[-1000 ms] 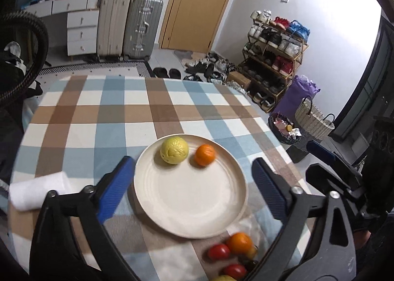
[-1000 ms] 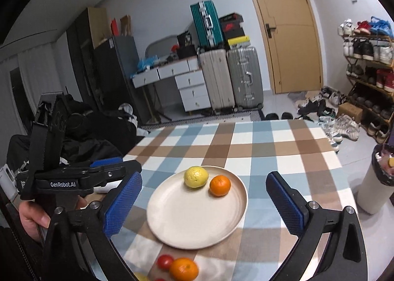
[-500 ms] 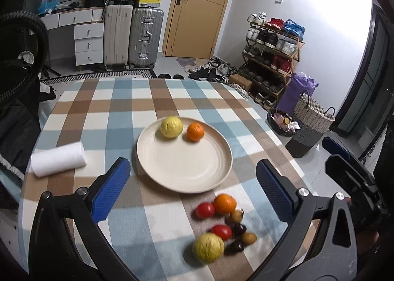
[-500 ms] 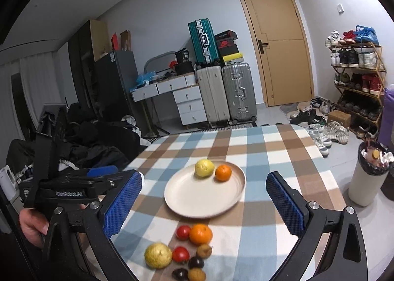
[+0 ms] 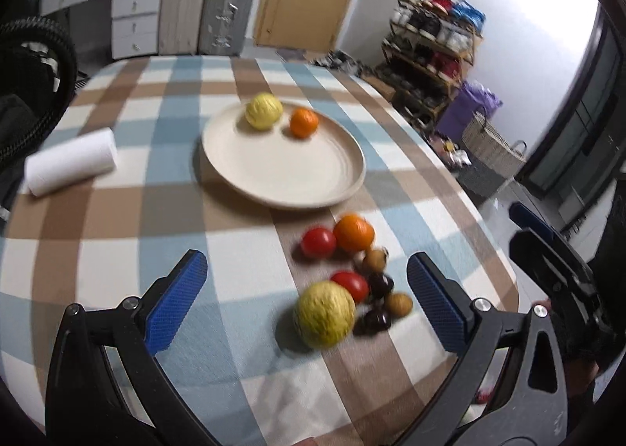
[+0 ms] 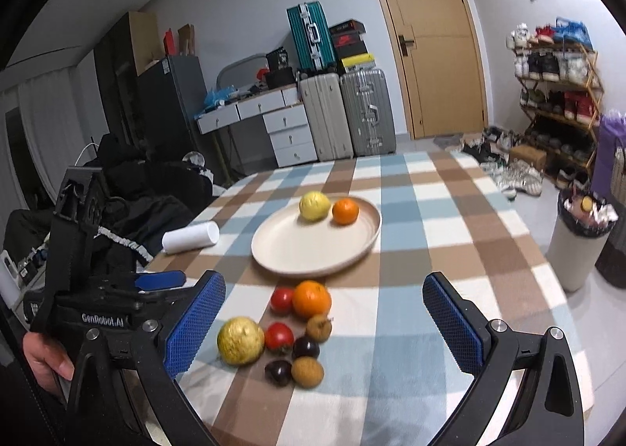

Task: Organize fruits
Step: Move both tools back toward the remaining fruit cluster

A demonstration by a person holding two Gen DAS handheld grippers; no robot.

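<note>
A cream plate (image 5: 313, 180) (image 6: 297, 250) on the checked table holds a yellow lemon (image 5: 263, 110) (image 6: 314, 205) and a small orange (image 5: 303, 123) (image 6: 345, 211). In front of the plate lies a loose pile: an orange (image 5: 353, 232) (image 6: 311, 299), two red tomatoes (image 5: 318, 242) (image 5: 351, 284), a large yellow fruit (image 5: 324, 313) (image 6: 240, 340), and several small brown and dark fruits (image 6: 308, 371). My left gripper (image 5: 309, 309) stands open above the pile, nothing in it. My right gripper (image 6: 324, 328) is open too, held over the same pile.
A white paper roll (image 5: 70, 166) (image 6: 190, 237) lies on the table left of the plate. The table edge drops off at the right toward a bin (image 6: 575, 246) and a shoe rack (image 6: 555, 94). A hand (image 6: 43, 360) holds the left gripper.
Both grippers have pulled back from the plate toward the near edge of the table, so the loose fruit pile has come fully into view. Both stay open.
</note>
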